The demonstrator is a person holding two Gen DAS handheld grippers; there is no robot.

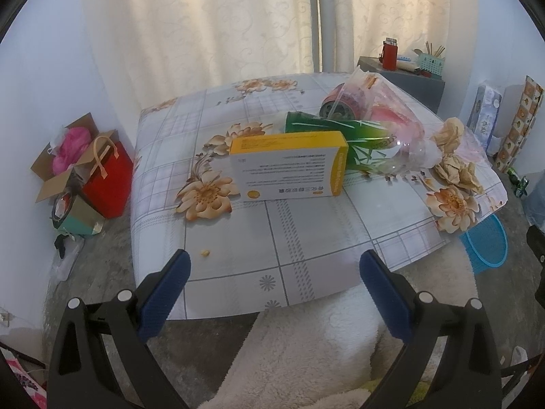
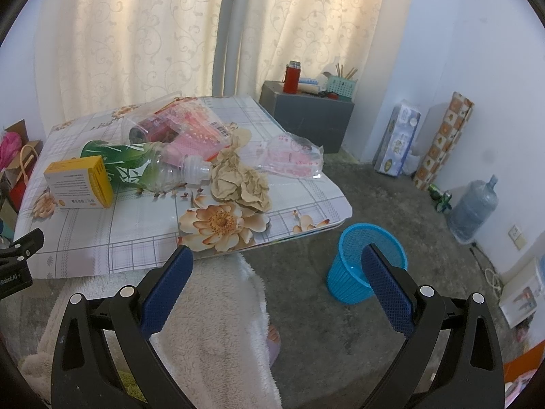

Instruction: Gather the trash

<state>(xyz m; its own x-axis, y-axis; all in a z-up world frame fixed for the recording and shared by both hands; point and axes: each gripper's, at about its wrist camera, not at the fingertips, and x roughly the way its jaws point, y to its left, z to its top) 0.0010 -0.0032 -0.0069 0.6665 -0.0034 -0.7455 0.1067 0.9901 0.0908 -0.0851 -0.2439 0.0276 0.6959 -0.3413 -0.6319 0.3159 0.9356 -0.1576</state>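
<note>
On the low table with a flowered cloth (image 1: 306,255) (image 2: 143,238) lies a pile of trash: a yellow-and-white box (image 1: 289,167) (image 2: 80,182), a green-labelled plastic bottle (image 1: 344,134) (image 2: 143,167), crumpled brown paper (image 1: 454,156) (image 2: 238,184), a clear bag with a can (image 1: 344,102) (image 2: 160,126), and a pink-printed wrapper (image 2: 289,156). A blue mesh bin (image 2: 366,262) (image 1: 483,245) stands on the floor right of the table. My left gripper (image 1: 274,264) hangs open over the table's near edge. My right gripper (image 2: 277,260) is open, between the table and the bin.
A person's fleece-covered legs (image 2: 211,323) sit below both grippers. A red bag and cardboard box (image 1: 88,170) stand left of the table. A grey cabinet (image 2: 306,116), tissue pack (image 2: 396,143), patterned roll (image 2: 442,139) and water jug (image 2: 473,204) line the right wall.
</note>
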